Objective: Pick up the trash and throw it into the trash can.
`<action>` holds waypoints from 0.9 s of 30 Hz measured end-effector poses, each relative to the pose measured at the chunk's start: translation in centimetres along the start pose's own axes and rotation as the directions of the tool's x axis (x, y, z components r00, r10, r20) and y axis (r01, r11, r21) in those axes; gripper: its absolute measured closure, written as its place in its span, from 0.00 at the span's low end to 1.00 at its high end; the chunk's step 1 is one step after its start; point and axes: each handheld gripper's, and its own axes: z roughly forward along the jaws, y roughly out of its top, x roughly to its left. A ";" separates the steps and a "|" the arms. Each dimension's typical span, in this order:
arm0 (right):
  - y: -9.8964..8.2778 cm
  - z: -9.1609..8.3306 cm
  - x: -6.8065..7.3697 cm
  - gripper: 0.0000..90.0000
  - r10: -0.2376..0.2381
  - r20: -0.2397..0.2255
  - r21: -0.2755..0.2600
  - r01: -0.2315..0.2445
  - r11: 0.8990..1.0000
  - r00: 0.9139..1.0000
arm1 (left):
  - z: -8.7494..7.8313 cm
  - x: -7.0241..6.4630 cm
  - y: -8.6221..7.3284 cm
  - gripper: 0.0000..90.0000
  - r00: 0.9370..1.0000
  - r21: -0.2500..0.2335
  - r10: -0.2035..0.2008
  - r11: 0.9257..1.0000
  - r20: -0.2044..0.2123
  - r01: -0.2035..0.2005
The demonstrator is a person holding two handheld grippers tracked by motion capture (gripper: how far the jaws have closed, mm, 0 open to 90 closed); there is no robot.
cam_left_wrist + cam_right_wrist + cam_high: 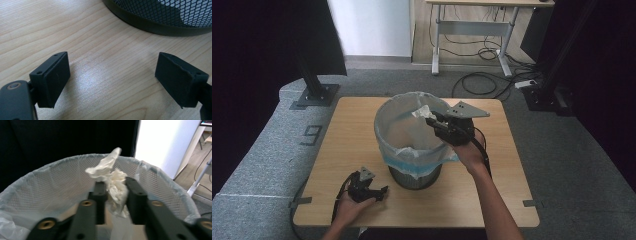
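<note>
White and crumpled, a tissue (113, 182) sits pinched between the two black jaws of the right tool (115, 191). The jaws are narrow and squeeze it in the middle, so one end sticks up and the rest hangs down. The tool holds it over the open top of the bin (414, 142), near the far rim. I think this is so the tissue will fall inside when the jaws let go.

The bin is a dark mesh one with a thin see-through bag (402, 155) folded over its rim. It stands in the middle of the wooden tabletop (347, 130).

The left tool (379, 192) rests low on the tabletop, just beside the bottom of the bin. Its jaws are wide apart with nothing between them. It seems to be waiting out of the way.

The high view shows both tools and where the bin stands. The right gripper view shows the tissue up close and how the jaws pinch it. The left gripper view shows the wide gap of the left tool (112, 77), the wood grain, and the mesh foot of the bin (160, 26).
</note>
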 end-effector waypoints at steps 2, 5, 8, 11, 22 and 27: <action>-0.1 0.2 0.1 0.44 -0.014 0.023 0.020 0.014 1.000 1.000 | 0.0 0.0 0.0 0.14 1.000 0.002 0.000 1.000 0.001 0.000; -0.3 0.2 0.2 0.37 -0.025 0.033 0.034 0.024 0.999 0.999 | 0.0 0.0 0.0 0.14 1.000 0.002 0.000 1.000 0.001 0.000; -0.5 -0.2 0.2 0.35 -0.033 0.021 0.035 0.032 0.999 0.999 | 0.0 0.0 0.0 0.14 1.000 0.002 0.000 1.000 0.001 0.000; -0.6 -0.5 0.2 0.35 -0.030 0.018 0.028 0.029 0.999 0.999 | 0.0 0.0 0.0 0.14 1.000 0.002 0.000 1.000 0.000 0.000; -0.8 -3.3 -0.7 0.35 -0.032 0.025 0.002 0.032 0.999 0.999 | 0.0 0.0 0.0 0.14 1.000 0.002 -0.002 1.000 -0.001 0.002; -1.4 -4.5 -1.4 0.35 -0.030 0.053 0.002 0.030 1.000 0.998 | 0.0 -0.1 0.0 0.14 1.000 0.002 -0.003 1.000 -0.002 0.003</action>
